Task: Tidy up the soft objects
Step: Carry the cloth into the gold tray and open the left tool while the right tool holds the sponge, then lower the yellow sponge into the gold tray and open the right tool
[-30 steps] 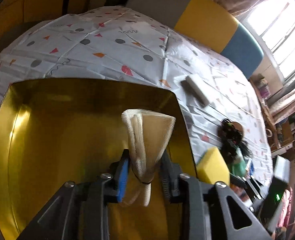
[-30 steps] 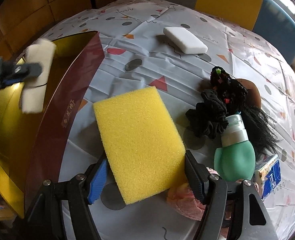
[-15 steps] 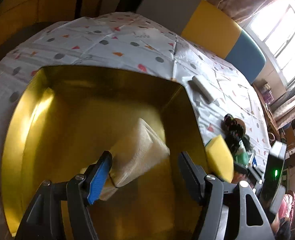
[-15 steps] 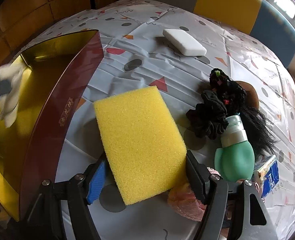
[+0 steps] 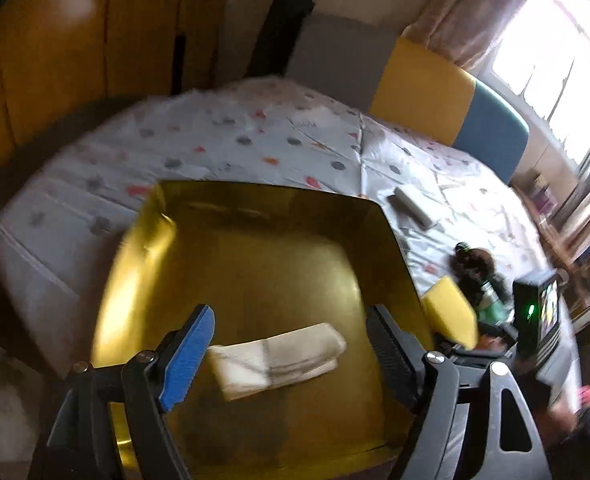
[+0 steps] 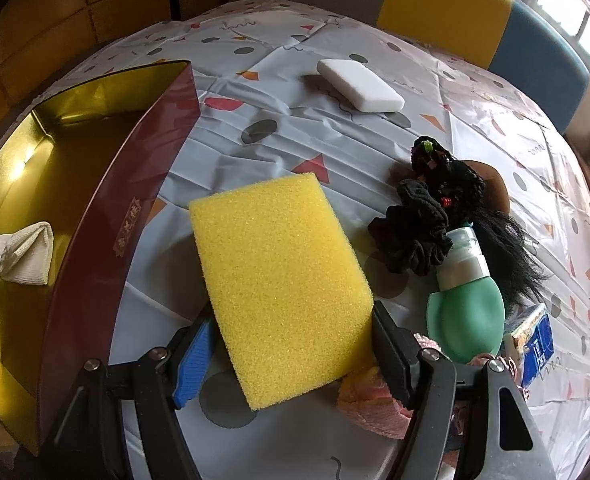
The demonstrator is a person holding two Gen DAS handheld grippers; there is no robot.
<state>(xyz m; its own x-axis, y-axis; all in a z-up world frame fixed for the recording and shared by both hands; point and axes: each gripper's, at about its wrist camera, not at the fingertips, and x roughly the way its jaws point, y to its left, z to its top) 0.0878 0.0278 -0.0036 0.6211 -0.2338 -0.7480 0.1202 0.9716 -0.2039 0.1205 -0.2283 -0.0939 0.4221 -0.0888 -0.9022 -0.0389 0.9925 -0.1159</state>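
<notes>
While the left gripper (image 5: pixel 291 344) hangs over the gold-lined box (image 5: pixel 255 240), its jaws have just been opening and stand wide apart, nothing pressed between them; one folded cream cloth (image 5: pixel 275 354) lies loose on the box floor beneath. Right of the box, the right gripper (image 6: pixel 291 354) is clamped on one yellow sponge (image 6: pixel 279 276), a coarse-pored rectangular block whose far end rests on the tablecloth (image 6: pixel 295 128). That cloth is pale, creased, printed with grey dots and red and orange triangles. Further right of the box lie one black scrunchie (image 6: pixel 411 236), one green bottle (image 6: pixel 465 312) with a white cap and one pink knitted piece (image 6: pixel 371 400); beyond the sponge, one white bar (image 6: pixel 359 85). Yellow and blue chair backs (image 6: pixel 483 20) stand behind the table by a bright window (image 5: pixel 551 56).
</notes>
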